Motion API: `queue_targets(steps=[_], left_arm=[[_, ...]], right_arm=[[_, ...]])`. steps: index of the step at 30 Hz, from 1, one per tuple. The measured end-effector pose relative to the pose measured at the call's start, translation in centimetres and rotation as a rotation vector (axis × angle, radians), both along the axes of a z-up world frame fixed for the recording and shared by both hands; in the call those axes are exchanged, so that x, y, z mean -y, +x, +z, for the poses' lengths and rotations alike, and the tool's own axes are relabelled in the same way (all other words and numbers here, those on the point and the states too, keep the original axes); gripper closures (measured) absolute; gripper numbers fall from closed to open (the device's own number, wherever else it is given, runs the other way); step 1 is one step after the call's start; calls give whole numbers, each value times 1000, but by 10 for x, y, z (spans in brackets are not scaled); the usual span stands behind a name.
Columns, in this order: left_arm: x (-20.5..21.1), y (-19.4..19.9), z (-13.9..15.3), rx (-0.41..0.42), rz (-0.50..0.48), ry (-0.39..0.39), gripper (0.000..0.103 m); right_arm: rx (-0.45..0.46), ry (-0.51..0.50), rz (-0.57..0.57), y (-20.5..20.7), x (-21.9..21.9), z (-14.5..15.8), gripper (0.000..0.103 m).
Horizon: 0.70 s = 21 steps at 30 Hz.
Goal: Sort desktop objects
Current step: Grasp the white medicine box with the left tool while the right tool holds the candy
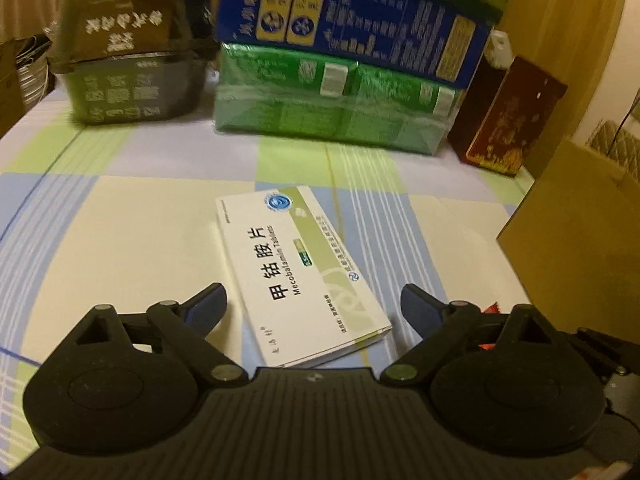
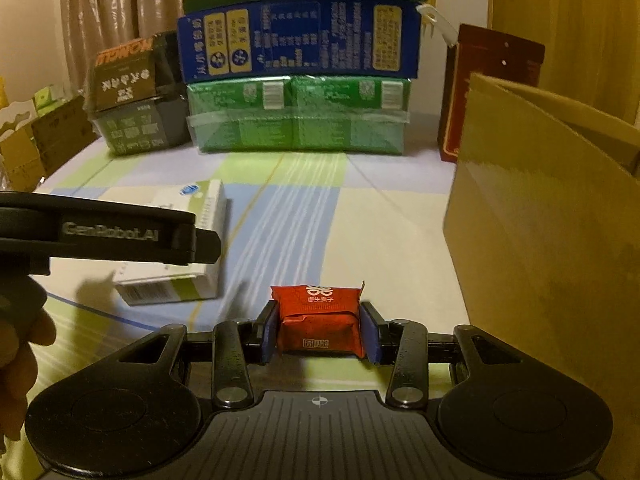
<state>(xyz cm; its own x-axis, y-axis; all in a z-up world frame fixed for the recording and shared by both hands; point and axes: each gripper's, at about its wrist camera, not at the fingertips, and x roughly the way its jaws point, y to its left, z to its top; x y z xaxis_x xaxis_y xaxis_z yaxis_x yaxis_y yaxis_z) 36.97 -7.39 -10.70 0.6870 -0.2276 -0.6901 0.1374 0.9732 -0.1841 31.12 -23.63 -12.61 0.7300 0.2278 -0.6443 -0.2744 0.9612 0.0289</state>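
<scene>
Right wrist view: a small red foil-wrapped snack packet (image 2: pixel 320 322) is clamped across its sides by the right gripper (image 2: pixel 320 334), low at frame centre. It is judged light and crushable. In the left wrist view, the left gripper (image 1: pixel 312 304) is spread wide around a stiff white cardboard medicine box (image 1: pixel 298 272), best taken across its long edges.

1. Left wrist view looks low and forward over the surface (image 1: pixel 120 232), close above a white medicine box (image 1: pixel 296 268).
2. Right wrist view sits lower, facing the same way.
3. Both share the stacked cartons (image 1: pixel 340 60) (image 2: pixel 298 80) behind.
</scene>
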Motion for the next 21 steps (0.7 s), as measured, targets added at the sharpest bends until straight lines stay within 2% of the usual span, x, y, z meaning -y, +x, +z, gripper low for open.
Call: queue_targets(steps=[2, 3, 7, 9, 12, 21], left_arm=[[2, 4, -7, -23, -5, 9, 15], [3, 3, -7, -9, -13, 30, 16], [1, -5, -5, -9, -27, 84, 30], [-5, -13, -3, -8, -33, 106, 34], [-12, -25, 0, 0, -38, 155, 35], [-33, -65, 6, -25, -34, 177, 35]], right_arm=[[1, 2, -2, 0, 1, 0, 64], [1, -1, -1, 0, 1, 1, 64], [-4, 4, 8, -2, -3, 2, 64], [-8, 7, 15, -4, -6, 3, 64], [-12, 14, 18, -4, -7, 3, 64], [-20, 32, 31, -6, -10, 4, 64]])
